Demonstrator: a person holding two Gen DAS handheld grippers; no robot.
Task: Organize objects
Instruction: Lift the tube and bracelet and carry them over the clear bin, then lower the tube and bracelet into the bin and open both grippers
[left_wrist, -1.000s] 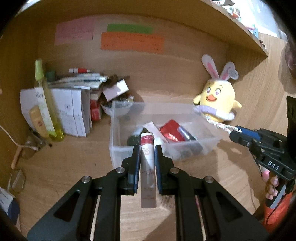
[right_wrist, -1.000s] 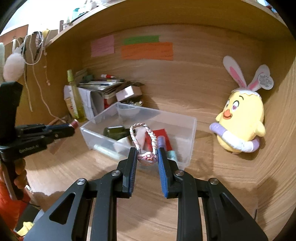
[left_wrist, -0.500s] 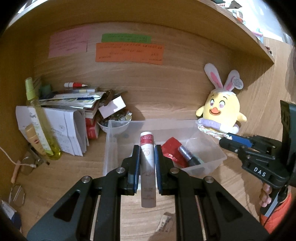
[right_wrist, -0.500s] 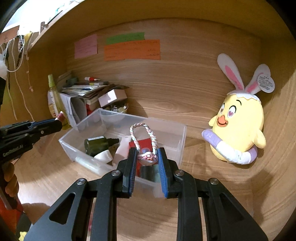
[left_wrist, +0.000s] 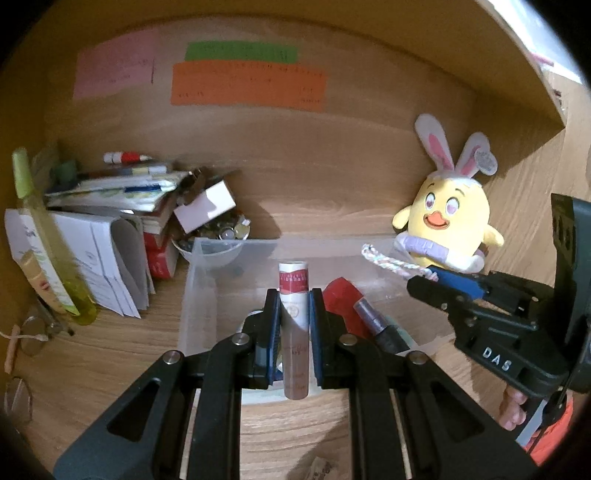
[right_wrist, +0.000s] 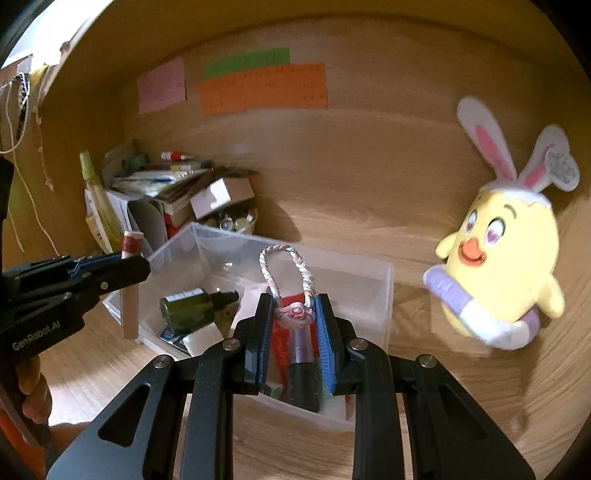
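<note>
My left gripper is shut on a slim pink cosmetic tube with a red band, held over the near end of a clear plastic bin. From the right wrist view the same tube hangs at the bin's left wall. My right gripper is shut on a pink charm with a twisted pastel cord loop, above the bin's near right part. In the left wrist view that loop sticks out of the right gripper's blue tips. The bin holds a dark green bottle, a red packet and a purple tube.
A yellow chick plush with bunny ears leans at the right wall. Left of the bin stand stacked papers and booklets, a small bowl of trinkets and a tall yellow-green bottle. Coloured notes hang on the back panel. Eyeglasses lie far left.
Both grippers have moved forward into the shelf nook and now hang over the bin, each still gripping its item. The bin and plush look nearer.
</note>
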